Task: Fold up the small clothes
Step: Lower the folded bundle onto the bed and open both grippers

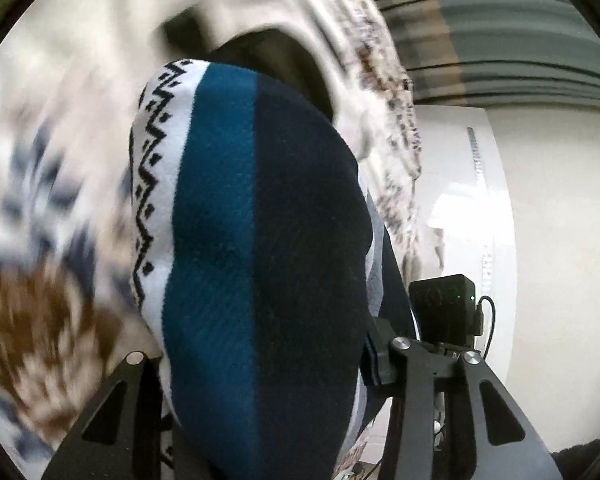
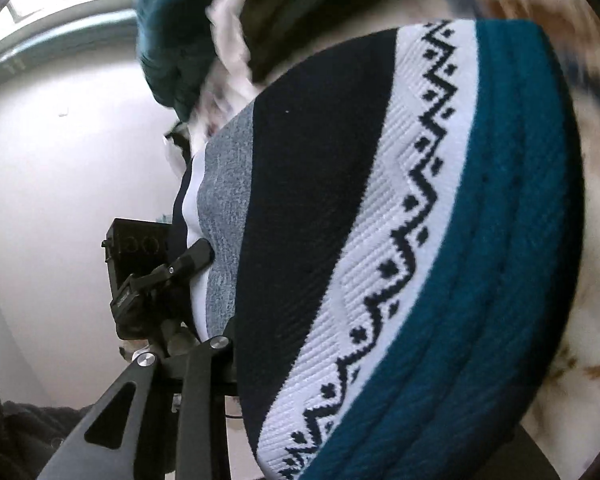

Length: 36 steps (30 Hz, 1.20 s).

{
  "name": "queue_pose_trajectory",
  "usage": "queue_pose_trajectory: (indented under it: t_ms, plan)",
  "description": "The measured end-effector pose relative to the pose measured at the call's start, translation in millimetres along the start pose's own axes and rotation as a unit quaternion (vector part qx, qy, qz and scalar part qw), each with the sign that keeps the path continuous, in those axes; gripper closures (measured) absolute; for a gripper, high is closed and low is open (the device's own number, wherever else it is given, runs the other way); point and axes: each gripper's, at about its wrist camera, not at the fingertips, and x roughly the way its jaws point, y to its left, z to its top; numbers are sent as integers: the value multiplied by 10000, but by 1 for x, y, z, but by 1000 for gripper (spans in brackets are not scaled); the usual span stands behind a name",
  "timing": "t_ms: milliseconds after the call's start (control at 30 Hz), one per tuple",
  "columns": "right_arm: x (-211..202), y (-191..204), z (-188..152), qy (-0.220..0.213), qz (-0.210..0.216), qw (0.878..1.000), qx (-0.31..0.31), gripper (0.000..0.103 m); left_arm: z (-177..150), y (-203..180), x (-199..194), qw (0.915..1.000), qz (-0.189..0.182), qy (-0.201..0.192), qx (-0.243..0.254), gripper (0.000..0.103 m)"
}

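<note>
A knit garment (image 1: 260,240) with navy, teal, grey and white bands and a black zigzag trim hangs bunched up close to both cameras. My left gripper (image 1: 268,344) is shut on it: the cloth bulges up between the two black fingers (image 1: 112,408) and covers their tips. In the right wrist view the same garment (image 2: 380,220) fills the middle and right. My right gripper (image 2: 360,380) is shut on it too, with only its left finger (image 2: 112,420) showing. Each view shows the other gripper's black body (image 1: 444,304) (image 2: 140,264) right beside the cloth.
A cream patterned cover (image 1: 52,200) with blue and brown motifs lies blurred beneath and behind. A teal garment (image 2: 168,40) sits at the top of the right wrist view. White wall (image 2: 60,160) and a green striped drape (image 1: 500,40) stand beyond. Dark fabric (image 2: 20,432) lies low at the edge.
</note>
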Motion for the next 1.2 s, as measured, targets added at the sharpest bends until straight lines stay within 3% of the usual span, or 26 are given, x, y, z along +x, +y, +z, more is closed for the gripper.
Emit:
queue_pose_trajectory:
  t_ms: [100, 233, 333, 433, 533, 667, 767, 800, 833, 867, 900, 933, 967, 1000, 1033, 1200]
  plan:
    - [-23, 29, 42, -245, -52, 9995, -175, 70, 58, -35, 4, 9995, -29, -13, 320, 62]
    - [-43, 59, 126, -679, -103, 9967, -431, 70, 143, -67, 23, 9962, -28, -100, 865, 62]
    - [-43, 61, 181, -874, -160, 9950, -458, 70, 204, -70, 45, 9933, 69, -140, 1144, 62]
    - [-34, 51, 234, -931, -265, 9946, -366, 70, 243, -48, 67, 9938, 124, -40, 1101, 62]
    - [-35, 31, 275, -907, -384, 9950, -159, 70, 268, -30, 86, 9950, 224, 109, 965, 59]
    - [-30, 12, 297, -702, -756, 9946, -46, 69, 274, -16, 93, 9960, 328, 326, 766, 54]
    - [-43, 12, 300, -721, -994, 9924, 69, 62, 269, -24, 77, 9963, 436, 142, 728, 54]
    - [-42, 22, 304, -780, -1152, 9903, 62, 56, 264, -27, 68, 9958, 526, 19, 748, 53]
    - [-47, 30, 303, -869, -1383, 9866, 20, 44, 258, -32, 61, 9944, 661, -78, 817, 52]
    - [-51, 43, 298, -985, -1782, 9790, -109, 35, 256, -37, 58, 9925, 811, -147, 898, 40]
    - [-54, 55, 288, -1115, -2206, 9686, -254, 20, 248, -46, 53, 9862, 1206, -304, 1092, 22]
    - [-56, 65, 280, -1224, -2682, 9545, -441, 11, 239, -55, 47, 9764, 1625, -546, 1313, 11]
    - [-57, 73, 269, -1346, -3278, 9331, -617, 9, 233, -64, 44, 9656, 1971, -785, 1503, 9]
    - [-58, 79, 256, -1513, -3786, 9102, -727, 4, 219, -76, 38, 9495, 2404, -1015, 1740, 8]
    - [-57, 84, 243, -1623, -4075, 8951, -805, 0, 212, -82, 37, 9403, 2646, -1129, 1817, 6]
    - [-59, 108, 185, -2188, -4888, 8409, -783, 0, 168, -104, 21, 9070, 3277, -1515, 2168, 0]
